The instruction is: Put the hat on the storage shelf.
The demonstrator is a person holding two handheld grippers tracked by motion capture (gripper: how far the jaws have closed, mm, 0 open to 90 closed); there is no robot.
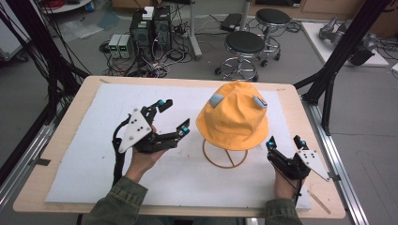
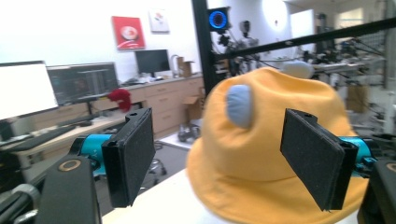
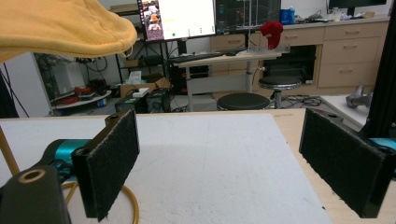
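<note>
An orange bucket hat (image 1: 233,117) with two grey-blue ear patches sits on a thin wire stand (image 1: 225,157) right of the table's middle. My left gripper (image 1: 172,117) is held open to the left of the hat, jaws pointing toward it, nothing between them. In the left gripper view the hat (image 2: 261,154) fills the space beyond the open pads (image 2: 133,156). My right gripper (image 1: 285,142) rests open near the front right, just right of the stand's ring base. In the right gripper view the hat brim (image 3: 65,28) hangs at the upper left and the stand's ring (image 3: 130,203) lies by the left pad.
A white foam sheet (image 1: 94,154) covers the wooden table (image 1: 70,105). Beyond the far edge stand two black stools (image 1: 244,44), computer boxes (image 1: 150,28) and tangled cables. Black frame posts (image 1: 345,42) rise at the right.
</note>
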